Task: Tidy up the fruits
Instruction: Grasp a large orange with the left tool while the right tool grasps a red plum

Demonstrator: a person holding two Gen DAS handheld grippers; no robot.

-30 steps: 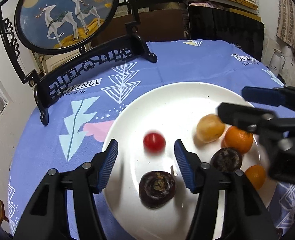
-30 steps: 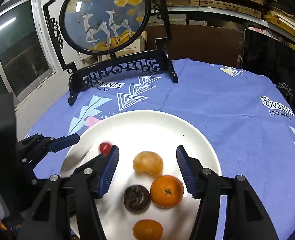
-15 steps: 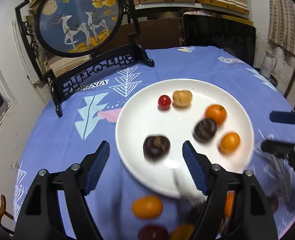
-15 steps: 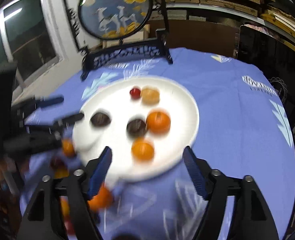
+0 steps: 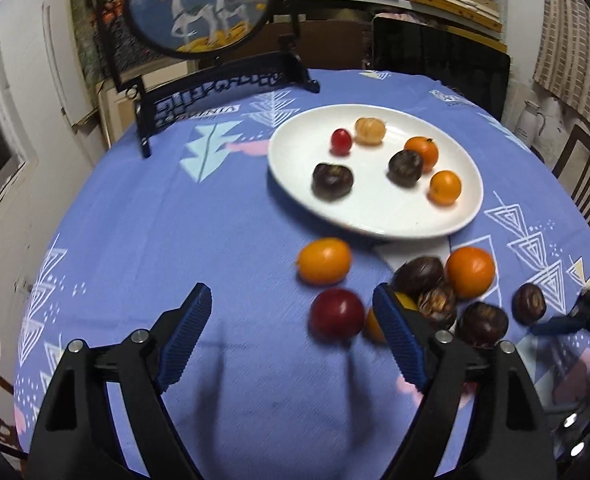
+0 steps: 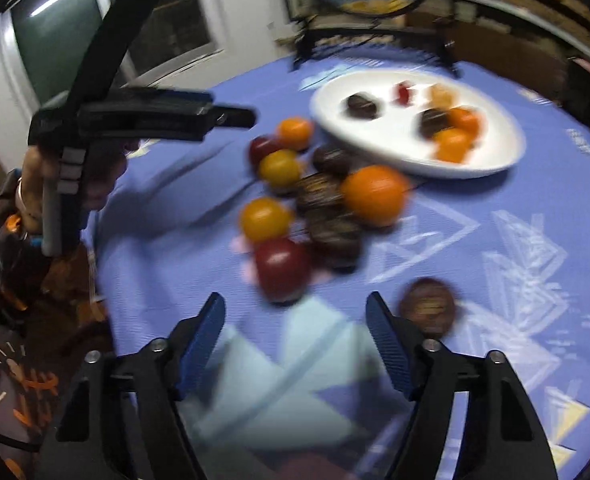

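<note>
Both tools pulled back from plate since earlier frames; loose fruit pile now visible.

Left wrist view: left tool wide open, empty, above blue patterned cloth on desk. Round white plate holds six small fruits. Oval orange fruit, long axis left-right, beside smooth red fruit.

Right wrist view: blurred. Right tool wide open, empty. Wrinkled dark fruit just beside right finger.

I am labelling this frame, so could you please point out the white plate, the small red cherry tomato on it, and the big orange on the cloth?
white plate (image 5: 379, 216): left wrist view, bare near part.
cherry tomato (image 5: 341, 141): left wrist view, its middle.
big orange (image 5: 470, 272): left wrist view, its middle.
</note>
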